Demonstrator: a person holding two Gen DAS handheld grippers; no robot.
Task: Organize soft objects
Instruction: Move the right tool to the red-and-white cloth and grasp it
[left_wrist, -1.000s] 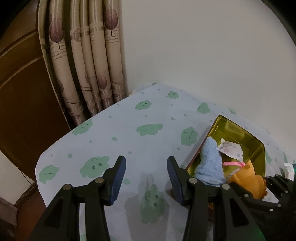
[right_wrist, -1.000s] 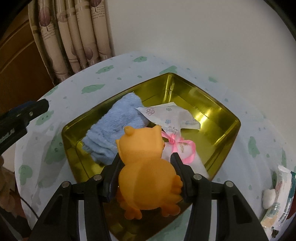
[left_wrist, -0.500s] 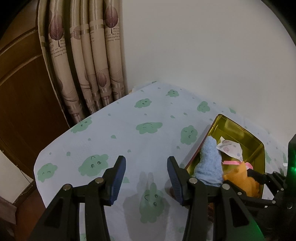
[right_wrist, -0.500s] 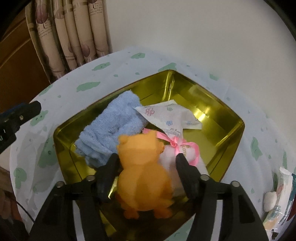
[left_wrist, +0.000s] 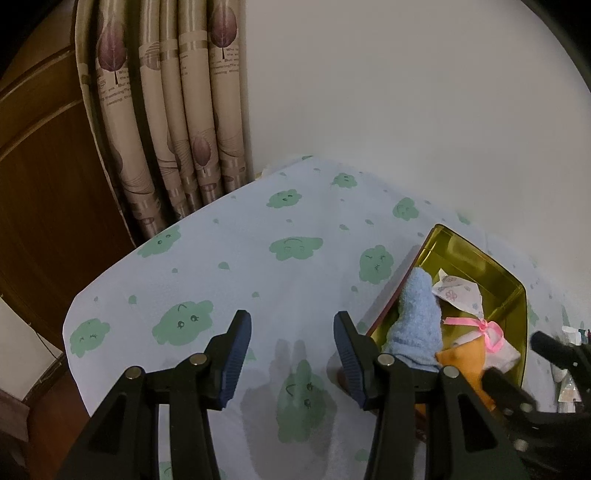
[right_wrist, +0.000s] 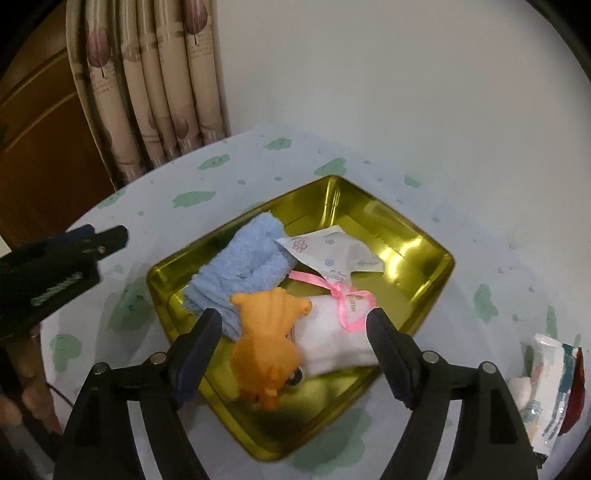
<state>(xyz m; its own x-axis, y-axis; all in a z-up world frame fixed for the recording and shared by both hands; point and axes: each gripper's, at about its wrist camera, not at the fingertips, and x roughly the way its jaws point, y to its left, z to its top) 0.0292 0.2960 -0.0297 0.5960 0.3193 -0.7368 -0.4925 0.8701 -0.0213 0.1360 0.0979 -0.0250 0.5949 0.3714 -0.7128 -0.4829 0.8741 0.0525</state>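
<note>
Released since a second ago, the rubbery orange toy (right_wrist: 266, 343) lies tipped over, blurred, in the shiny gold tin (right_wrist: 417, 243); right gripper (right_wrist: 293, 345) opening, touching nothing. Left gripper (left_wrist: 291, 360) spread over the cloud-print surface (left_wrist: 258, 229), empty. Beyond: fluffy blue towel (right_wrist: 243, 266), ribboned white bundle (right_wrist: 332, 332).

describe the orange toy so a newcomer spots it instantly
Find the gold tin tray on the cloud-print tablecloth. At its near side, the orange toy animal lies toppled between a blue towel and a ribbon-tied white pouch: the only orange, moulded figure.
</note>
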